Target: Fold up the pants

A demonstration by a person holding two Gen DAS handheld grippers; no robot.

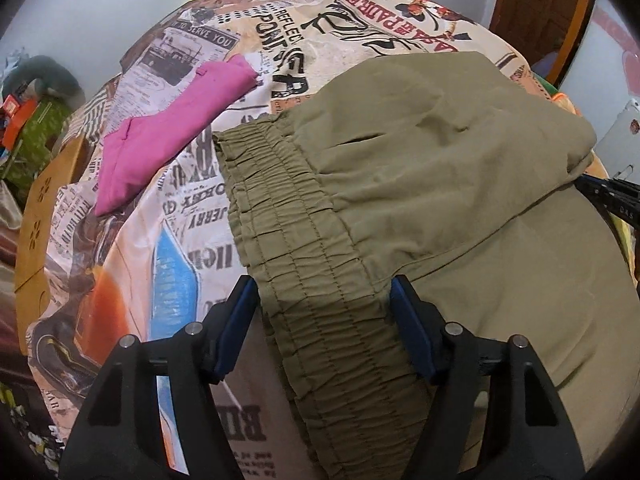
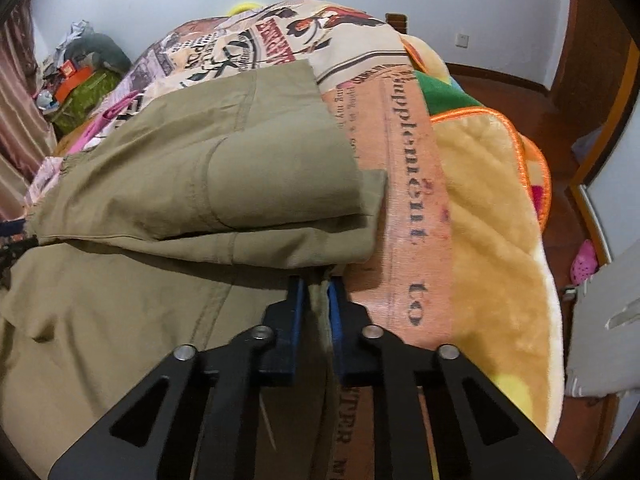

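Olive-green pants (image 1: 420,168) lie on a bed with a newspaper-print cover (image 1: 192,216). Their gathered elastic waistband (image 1: 288,232) runs toward my left gripper (image 1: 324,288), whose blue-padded jaws are open and straddle the waistband. In the right wrist view the pants (image 2: 180,184) are folded over on themselves, the upper layer lying over the lower. My right gripper (image 2: 318,284) is shut on a pinch of the pants' fabric edge at the fold. The right gripper also shows at the right edge of the left wrist view (image 1: 612,196).
A pink folded garment (image 1: 160,132) lies on the bed left of the pants. A yellow plush blanket with orange trim (image 2: 492,216) covers the bed's right side. Clutter (image 2: 80,76) sits by the far left wall. A wooden floor (image 2: 520,92) and pink shoe (image 2: 584,260) are at right.
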